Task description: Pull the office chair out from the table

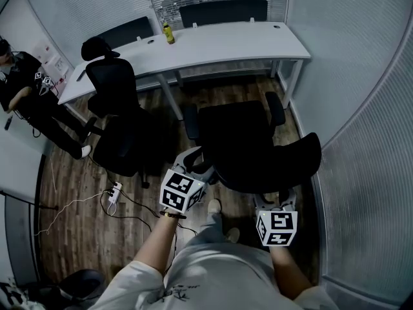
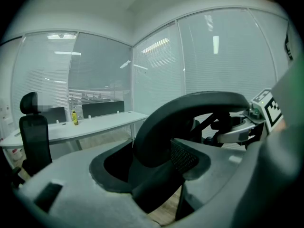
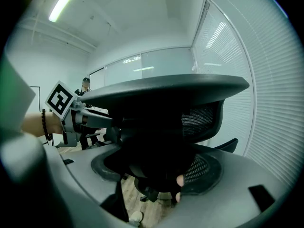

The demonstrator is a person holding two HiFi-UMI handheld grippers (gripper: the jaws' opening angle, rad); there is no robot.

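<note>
**Glass-walled office: chair gripped from behind**

Along the far wall ran the white table (image 1: 213, 44). Apart from it stood the office chair (image 1: 239, 134), seat toward the table, backrest (image 1: 277, 166) nearest the person, its top edge running side to side. The left gripper (image 1: 197, 163) and right gripper (image 1: 276, 202) each clamped one end of that edge. The pull, as I judged it, lay straight back.
</note>
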